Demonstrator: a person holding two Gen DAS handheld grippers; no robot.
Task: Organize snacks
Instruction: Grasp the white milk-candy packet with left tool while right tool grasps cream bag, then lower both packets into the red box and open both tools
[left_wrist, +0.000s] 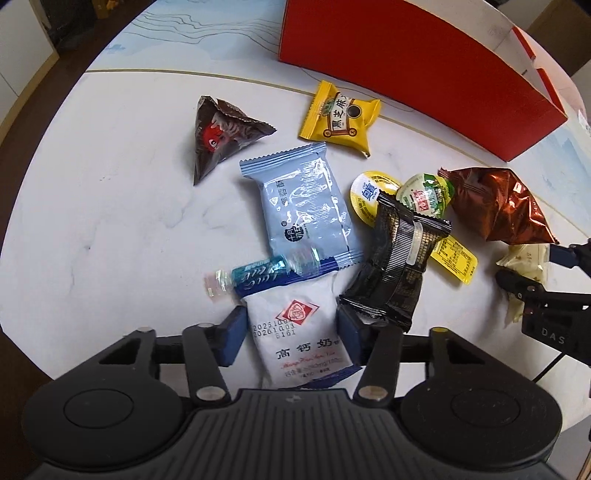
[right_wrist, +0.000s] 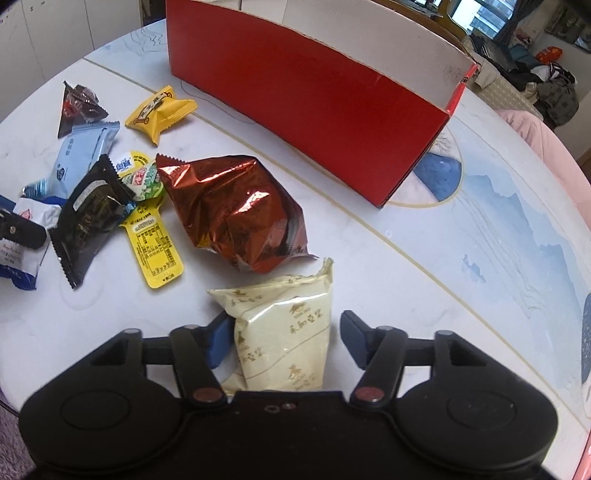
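The left gripper (left_wrist: 291, 338) had its blue pads pressed against both sides of the white milk-candy packet (left_wrist: 301, 332) — a firm pinch, the packet lying lengthwise between the fingers on the marble table (left_wrist: 110, 229). Just past the fingertips sat a small teal candy (left_wrist: 258, 275), and beyond that a pale blue packet (left_wrist: 303, 203); a black packet (left_wrist: 397, 266) lay just off the outer side of the right-hand finger, overlapping a yellow sauce cup (left_wrist: 373, 195) and a green-lidded cup (left_wrist: 426, 195). Farther ahead were a dark triangular packet (left_wrist: 221, 136) and a yellow sesame packet (left_wrist: 341, 118), with the red box (left_wrist: 406, 62) standing well beyond them all. Over on the other side, the right gripper (right_wrist: 282, 338) straddled a cream packet (right_wrist: 284, 332): one pad (right_wrist: 218, 341) touched the wrapper, the other stood a little clear of it, so the fingers were parted and not clamping — the packet simply lay between them on the table. Directly ahead of those fingertips, a crinkled copper foil bag (right_wrist: 236, 210) nearly touched the cream packet's far end, and the red box's open top rose behind it.
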